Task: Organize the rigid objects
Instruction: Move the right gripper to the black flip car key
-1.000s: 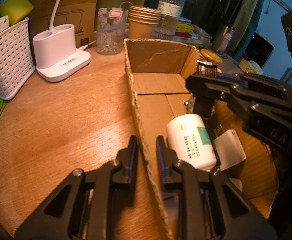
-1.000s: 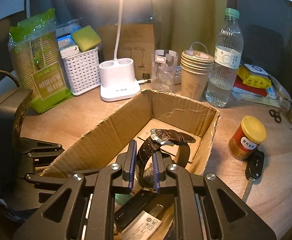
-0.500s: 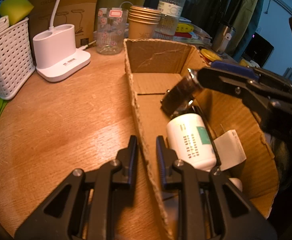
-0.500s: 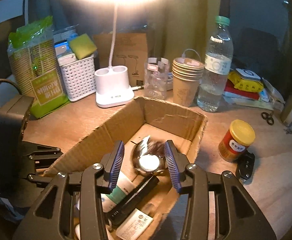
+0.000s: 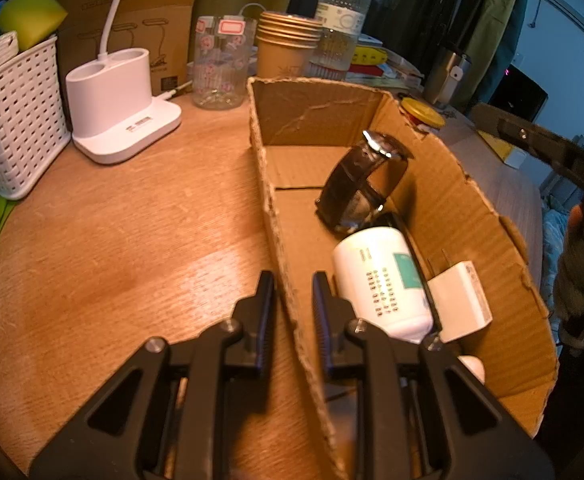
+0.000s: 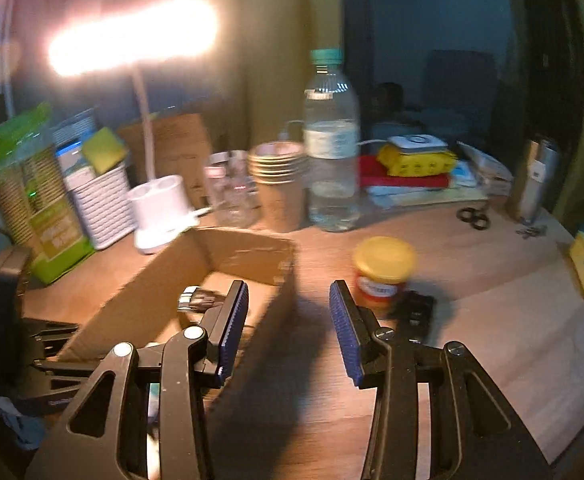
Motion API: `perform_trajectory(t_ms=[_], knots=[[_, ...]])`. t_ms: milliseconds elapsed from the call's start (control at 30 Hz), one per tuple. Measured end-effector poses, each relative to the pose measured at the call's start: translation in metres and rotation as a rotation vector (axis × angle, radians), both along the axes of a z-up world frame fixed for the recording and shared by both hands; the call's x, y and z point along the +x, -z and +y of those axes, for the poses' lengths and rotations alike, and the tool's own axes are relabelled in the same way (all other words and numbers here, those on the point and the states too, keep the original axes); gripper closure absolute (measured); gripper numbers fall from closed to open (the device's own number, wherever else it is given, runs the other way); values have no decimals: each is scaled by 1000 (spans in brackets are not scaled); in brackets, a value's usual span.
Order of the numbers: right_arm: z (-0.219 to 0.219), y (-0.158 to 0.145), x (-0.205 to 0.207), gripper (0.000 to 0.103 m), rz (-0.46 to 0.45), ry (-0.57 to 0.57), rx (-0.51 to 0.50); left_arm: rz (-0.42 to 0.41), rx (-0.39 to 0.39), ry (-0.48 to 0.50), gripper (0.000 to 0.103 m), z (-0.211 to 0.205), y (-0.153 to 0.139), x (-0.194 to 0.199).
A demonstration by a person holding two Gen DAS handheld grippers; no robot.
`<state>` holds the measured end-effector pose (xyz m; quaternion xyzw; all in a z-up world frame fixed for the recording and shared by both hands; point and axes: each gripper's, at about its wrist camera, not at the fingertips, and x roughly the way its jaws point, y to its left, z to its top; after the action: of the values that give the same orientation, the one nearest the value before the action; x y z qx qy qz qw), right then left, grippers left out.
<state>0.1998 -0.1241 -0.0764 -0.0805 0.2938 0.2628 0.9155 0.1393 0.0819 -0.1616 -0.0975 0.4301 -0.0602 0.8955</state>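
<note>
A second ago the right gripper (image 6: 288, 328) was clamped on the dark leather-strap wristwatch with a silver case (image 5: 362, 184) above the open brown cardboard box (image 5: 444, 184); now its blue-padded jaws stand apart with nothing between them. The wristwatch lies inside the box, leaning against the white cylindrical bottle with a teal label (image 5: 384, 280). The right gripper has drawn back out of the box toward its right-hand side, so that it faces the small jar with a yellow lid (image 6: 384, 268) on the wooden tabletop (image 6: 492, 320).
</note>
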Motion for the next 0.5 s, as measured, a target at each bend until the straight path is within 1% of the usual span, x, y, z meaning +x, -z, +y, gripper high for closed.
perform_trajectory(t_ms=[233,500], knots=[[-32,7,18,58,0,125,-20,0,0,0,82,0,0,0],[-46,28,39,56,21,208,-75,0,0,0,82,0,0,0]])
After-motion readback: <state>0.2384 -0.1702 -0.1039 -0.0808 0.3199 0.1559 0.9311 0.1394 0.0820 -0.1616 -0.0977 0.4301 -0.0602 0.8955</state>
